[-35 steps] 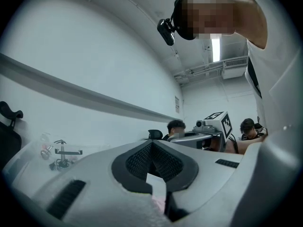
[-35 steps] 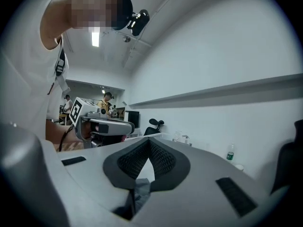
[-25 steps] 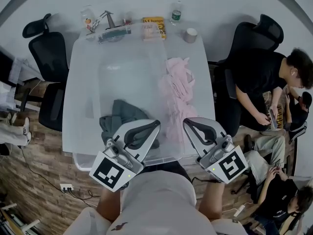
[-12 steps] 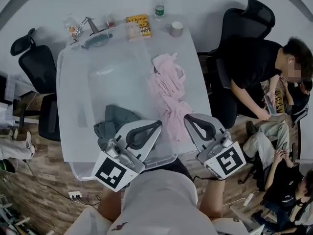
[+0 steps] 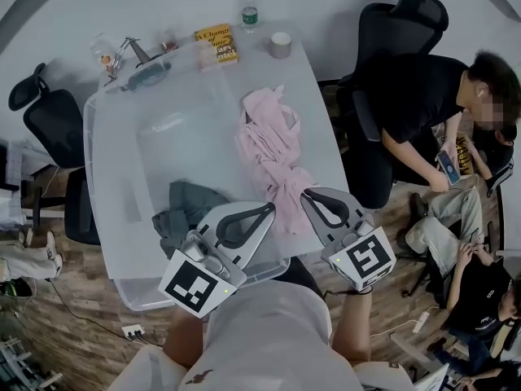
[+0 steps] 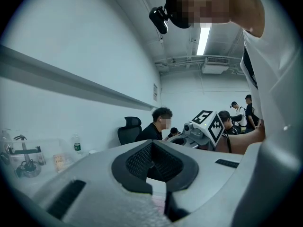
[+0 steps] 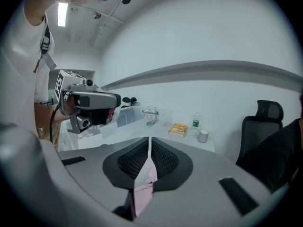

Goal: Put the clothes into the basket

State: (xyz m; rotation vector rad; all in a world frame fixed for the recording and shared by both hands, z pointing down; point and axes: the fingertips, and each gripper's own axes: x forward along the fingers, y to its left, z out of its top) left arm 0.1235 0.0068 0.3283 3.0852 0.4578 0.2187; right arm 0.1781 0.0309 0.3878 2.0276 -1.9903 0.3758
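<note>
Fingers of the right gripper pinch the pink garment; left gripper fingers are closed, grey garment below them inside the basket.

Operator: white shirt. Left gripper and right gripper: pale grey moulded shells, with black ribbed lining inside the jaws and black slots on top. Left marker cube and right marker cube: white, black square patterns.
</note>
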